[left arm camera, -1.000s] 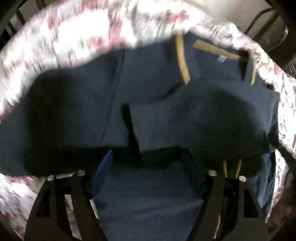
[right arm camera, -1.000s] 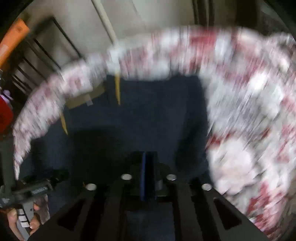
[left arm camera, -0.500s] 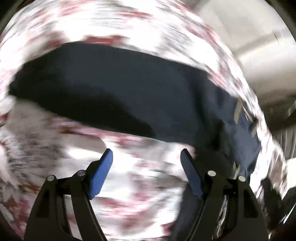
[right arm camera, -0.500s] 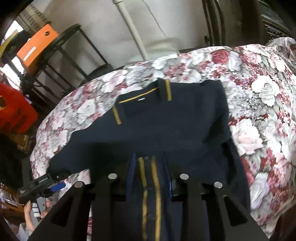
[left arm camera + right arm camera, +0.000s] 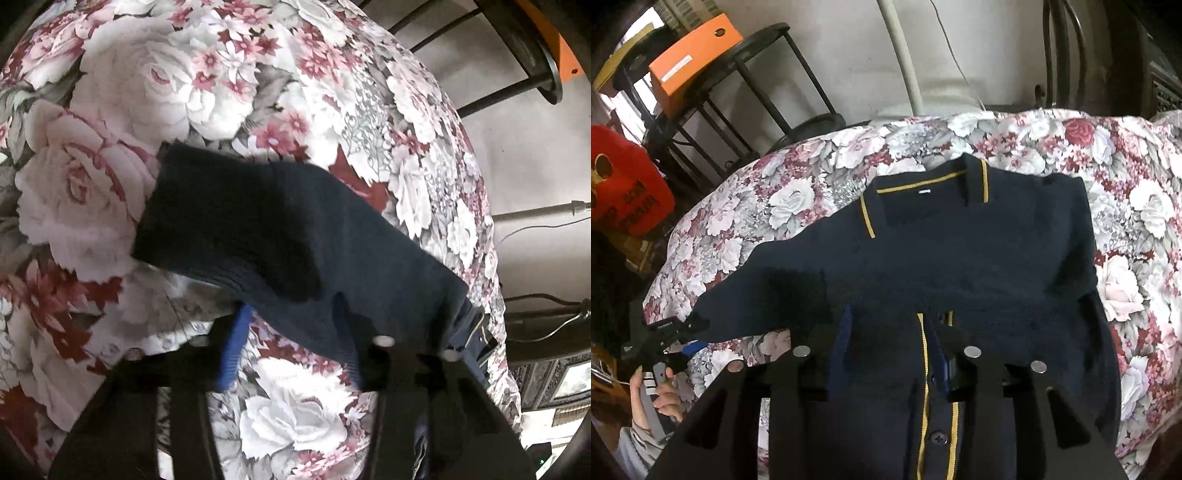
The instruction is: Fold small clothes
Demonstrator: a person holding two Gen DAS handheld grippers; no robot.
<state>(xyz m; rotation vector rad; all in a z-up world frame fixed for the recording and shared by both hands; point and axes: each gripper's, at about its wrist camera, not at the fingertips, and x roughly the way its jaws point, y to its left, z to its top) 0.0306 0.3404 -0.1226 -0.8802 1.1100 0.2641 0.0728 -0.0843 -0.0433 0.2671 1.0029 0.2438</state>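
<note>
My right gripper [image 5: 892,345] grasps the navy knitted cardigan [image 5: 960,258]'s yellow-trimmed placket. My left gripper [image 5: 295,343], jaws parted, straddles its sleeve [image 5: 236,221] on the floral cloth [image 5: 155,92].

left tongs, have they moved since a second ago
Yes. The left tongs were over the middle of the navy cardigan; now they sit out at its sleeve end, with the floral cloth filling the view.

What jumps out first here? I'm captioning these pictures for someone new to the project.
The navy cardigan with yellow trim, spread across the middle of the floral cloth, draws the eye first. Its buttoned front edge is pinched in the right gripper at the bottom of that view, while the left gripper sits at a dark sleeve lying out over the roses. Behind, an orange box rests on a black rack.
</note>
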